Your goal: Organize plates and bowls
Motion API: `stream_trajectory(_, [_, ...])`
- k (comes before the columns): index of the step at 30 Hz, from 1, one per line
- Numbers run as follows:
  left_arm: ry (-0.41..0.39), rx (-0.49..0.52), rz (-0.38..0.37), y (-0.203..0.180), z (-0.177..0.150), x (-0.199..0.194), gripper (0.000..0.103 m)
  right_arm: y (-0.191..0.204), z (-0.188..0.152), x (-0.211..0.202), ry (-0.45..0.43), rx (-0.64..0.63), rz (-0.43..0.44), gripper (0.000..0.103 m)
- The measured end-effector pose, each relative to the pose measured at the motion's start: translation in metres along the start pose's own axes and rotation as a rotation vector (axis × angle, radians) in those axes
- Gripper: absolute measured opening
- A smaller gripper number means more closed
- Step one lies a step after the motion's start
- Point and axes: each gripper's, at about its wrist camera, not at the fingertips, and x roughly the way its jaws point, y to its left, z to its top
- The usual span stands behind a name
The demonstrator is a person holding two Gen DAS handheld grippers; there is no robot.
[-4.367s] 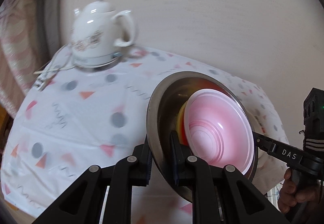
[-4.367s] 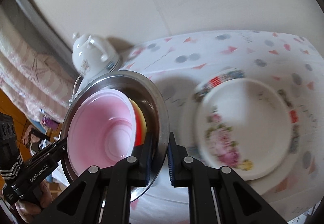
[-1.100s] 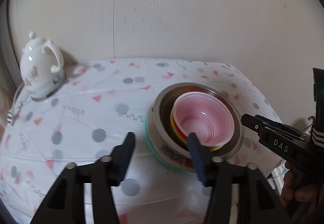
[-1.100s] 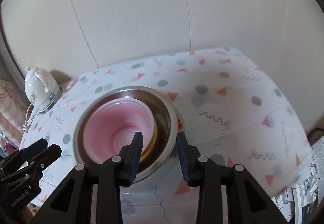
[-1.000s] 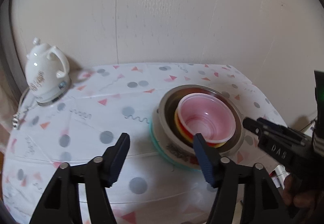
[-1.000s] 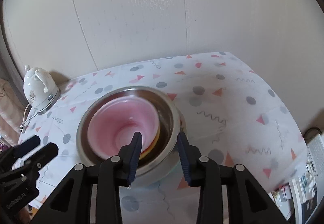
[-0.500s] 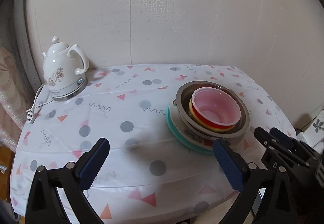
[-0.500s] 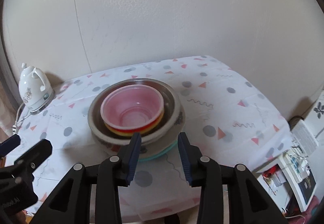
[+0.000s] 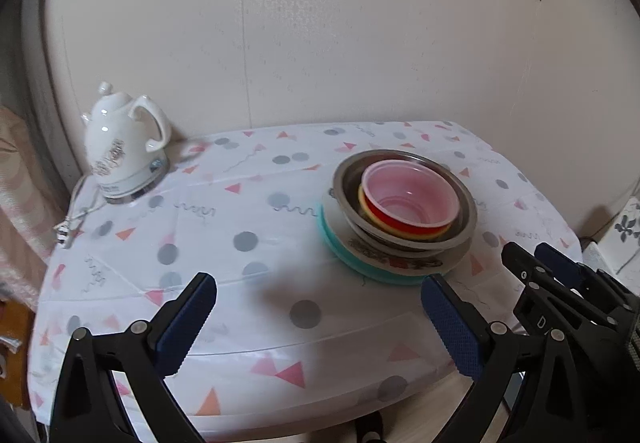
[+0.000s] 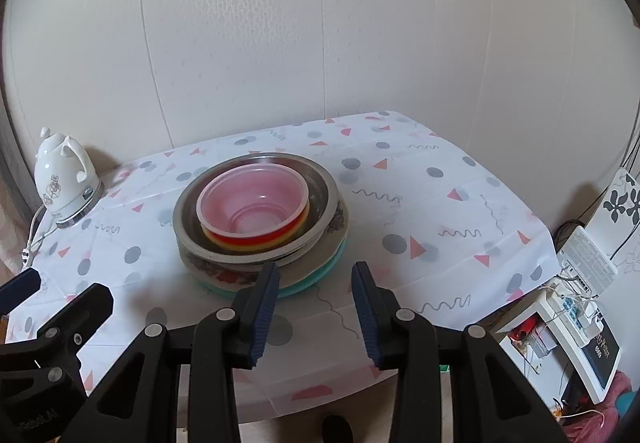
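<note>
The right tool (image 10: 314, 289), moderately parted and empty, hangs just near of the nested stack of bowls and plates (image 10: 260, 219) mid-table, closer than the wide-open, empty left tool (image 9: 316, 307).

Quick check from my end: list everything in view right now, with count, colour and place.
Pink bowl: 1, top of stack, nested in red and yellow bowls.
Steel bowl: 1, silver, holds the nested bowls.
Floral plate: 1, white, under steel bowl.
Teal plate: 1, stack bottom.
Kettle: 1, white, table's far left corner.
Tablecloth: 1, white, patterned.
Left gripper: open, empty.
Right gripper: open, empty.
</note>
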Motion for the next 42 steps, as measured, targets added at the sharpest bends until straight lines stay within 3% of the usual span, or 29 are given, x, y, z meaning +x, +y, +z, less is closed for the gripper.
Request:
stream_trajectory(14, [-0.04, 0.001, 0.038, 0.008, 0.002, -0.009, 0.103, 0.011, 0.0, -0.001, -0.006, -0.026, 0.029, 0.038])
stream_trajectory(42, [-0.036, 0.011, -0.004, 0.004, 0.002, -0.006, 0.103, 0.012, -0.002, -0.002, 0.005, -0.026, 0.02, 0.039])
